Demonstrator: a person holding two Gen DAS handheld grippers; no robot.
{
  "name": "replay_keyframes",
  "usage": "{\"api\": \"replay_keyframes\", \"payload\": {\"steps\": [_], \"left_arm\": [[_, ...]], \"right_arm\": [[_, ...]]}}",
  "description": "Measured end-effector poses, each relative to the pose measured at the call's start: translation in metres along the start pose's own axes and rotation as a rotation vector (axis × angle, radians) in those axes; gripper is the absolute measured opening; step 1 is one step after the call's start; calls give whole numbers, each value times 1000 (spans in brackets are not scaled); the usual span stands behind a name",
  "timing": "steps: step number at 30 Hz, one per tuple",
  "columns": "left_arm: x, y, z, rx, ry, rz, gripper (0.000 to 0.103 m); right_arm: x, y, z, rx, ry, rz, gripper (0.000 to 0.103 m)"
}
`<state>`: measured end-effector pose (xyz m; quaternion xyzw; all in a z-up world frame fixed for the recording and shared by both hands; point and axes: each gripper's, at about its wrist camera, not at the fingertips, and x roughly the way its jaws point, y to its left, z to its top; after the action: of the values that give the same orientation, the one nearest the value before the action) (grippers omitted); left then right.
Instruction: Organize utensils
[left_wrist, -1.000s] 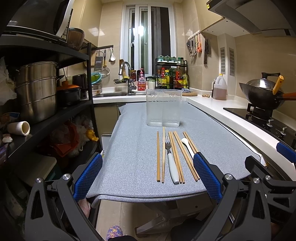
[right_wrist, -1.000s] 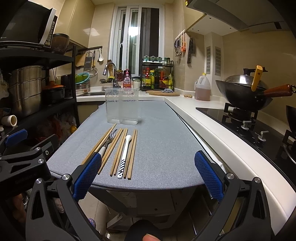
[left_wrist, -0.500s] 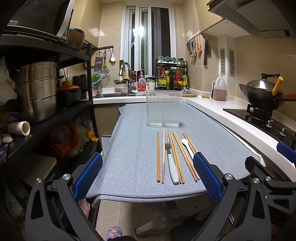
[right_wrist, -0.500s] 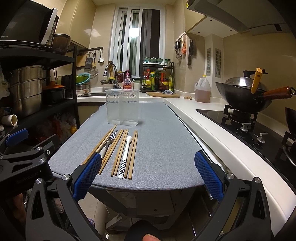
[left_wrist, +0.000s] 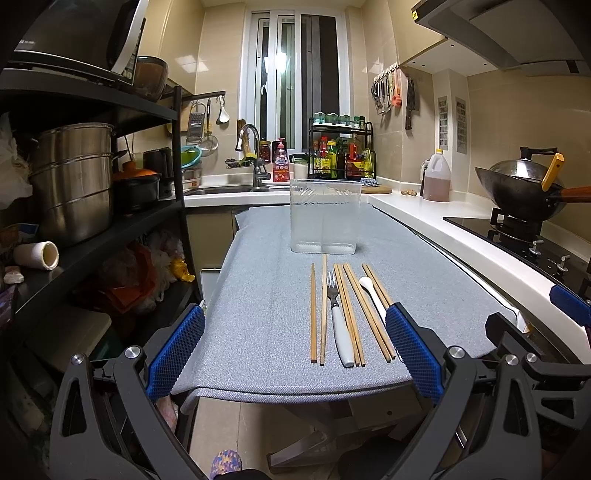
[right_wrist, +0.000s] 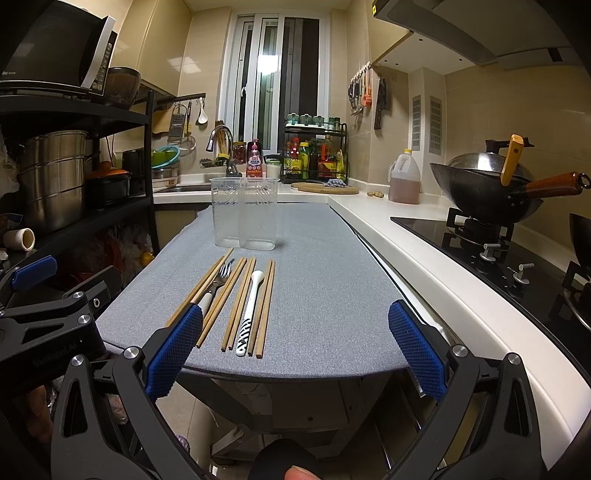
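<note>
Two compartments make up the clear plastic holder (left_wrist: 324, 218), which stands upright at centre frame on the grey mat (left_wrist: 258, 295); both compartments appear empty. Below it in the frame, the utensils lie side by side on the mat: wooden chopsticks (left_wrist: 313, 314), a fork (left_wrist: 337, 314) with a white handle, and a white spoon (right_wrist: 250, 310) whose handle end bears a black zebra pattern.

Left gripper (left_wrist: 295, 354): jaws spread wide, nothing between them, positioned at the lower frame edge short of the mat's near edge. Its right pad (left_wrist: 413, 350) hides the near end of the spoon and the rightmost chopsticks.

Right gripper (right_wrist: 295, 354): jaws likewise released and empty. Its left pad (right_wrist: 173, 350) covers the fork handle and the near ends of the leftmost chopsticks.

A fingertip (right_wrist: 299, 472) is cut off at the bottom edge.
</note>
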<state>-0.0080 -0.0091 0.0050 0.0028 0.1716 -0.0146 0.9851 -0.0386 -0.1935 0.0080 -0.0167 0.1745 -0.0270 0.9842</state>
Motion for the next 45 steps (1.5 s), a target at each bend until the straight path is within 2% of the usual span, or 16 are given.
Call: {"api": "replay_keyframes", "payload": {"steps": [19,21,23,26,28,30,33,36,42,45], "left_arm": [[14,7,0,-15,46,-4,95],[21,9,-2,-14,73,-9,95],[33,12,-6,-16,110,-3,95],[53,19,-15,-24,168,1,95],[64,22,-19,-23,190,-2,93],[73,24,-24,-16,214,-5,87],[86,24,-30,-5,245,-12,81],[96,24,-34,0,262,-14,81],[112,24,-38,12,290,-11,79],[118,24,-41,19,305,-9,79]], "right_arm": [[16,-5,-3,32,44,9,98],[26,-8,-3,41,69,6,98],[45,-11,-7,50,132,12,98],[73,-14,-19,79,246,67,98],[85,-13,-26,78,271,84,98],[90,-10,-29,63,259,90,87],[97,-7,-32,45,256,99,79],[103,-8,-35,46,266,93,73],[115,-9,-42,49,300,90,69],[118,-5,-43,32,282,93,69]]}}
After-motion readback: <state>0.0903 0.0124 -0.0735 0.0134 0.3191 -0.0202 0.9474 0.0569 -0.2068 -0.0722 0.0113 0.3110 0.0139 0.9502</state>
